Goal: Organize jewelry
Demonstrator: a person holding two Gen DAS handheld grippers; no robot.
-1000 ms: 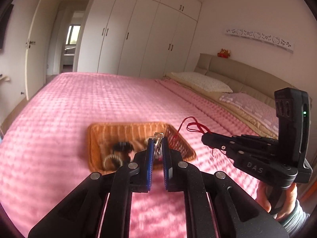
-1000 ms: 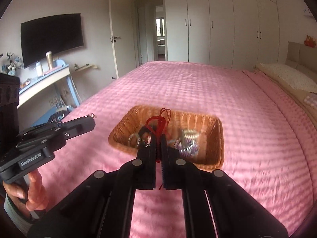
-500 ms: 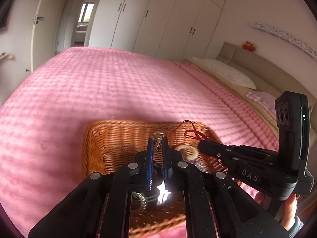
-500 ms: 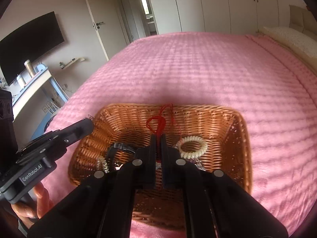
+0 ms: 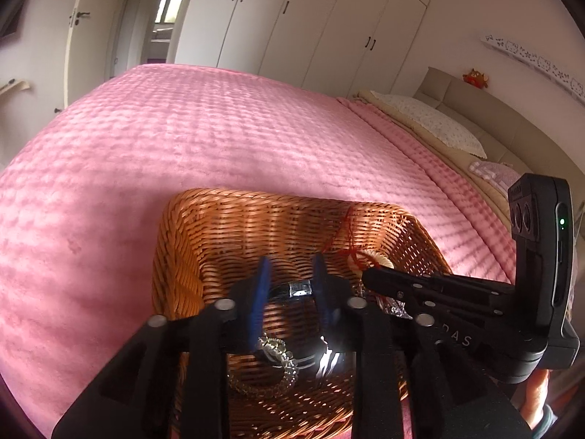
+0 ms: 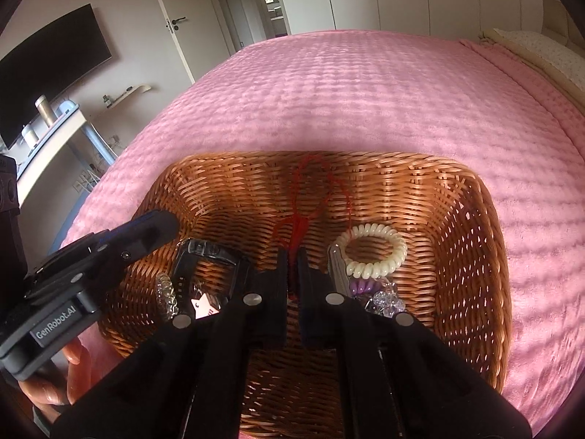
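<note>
Both pieces are being put into the wicker basket (image 6: 475, 219) on the bed. The left gripper (image 5: 289, 272) has just been opening, with the dark bracelet (image 5: 298, 288) loose between its jaws. The right gripper (image 6: 291, 256) is clenched on the red cord (image 6: 298, 225), low in the basket; I judge it must release next.

A home bedroom: a pink-covered bed (image 5: 219, 139), pillows (image 5: 435, 124), white wardrobes (image 5: 310, 18), and a wall television (image 6: 47, 62).
</note>
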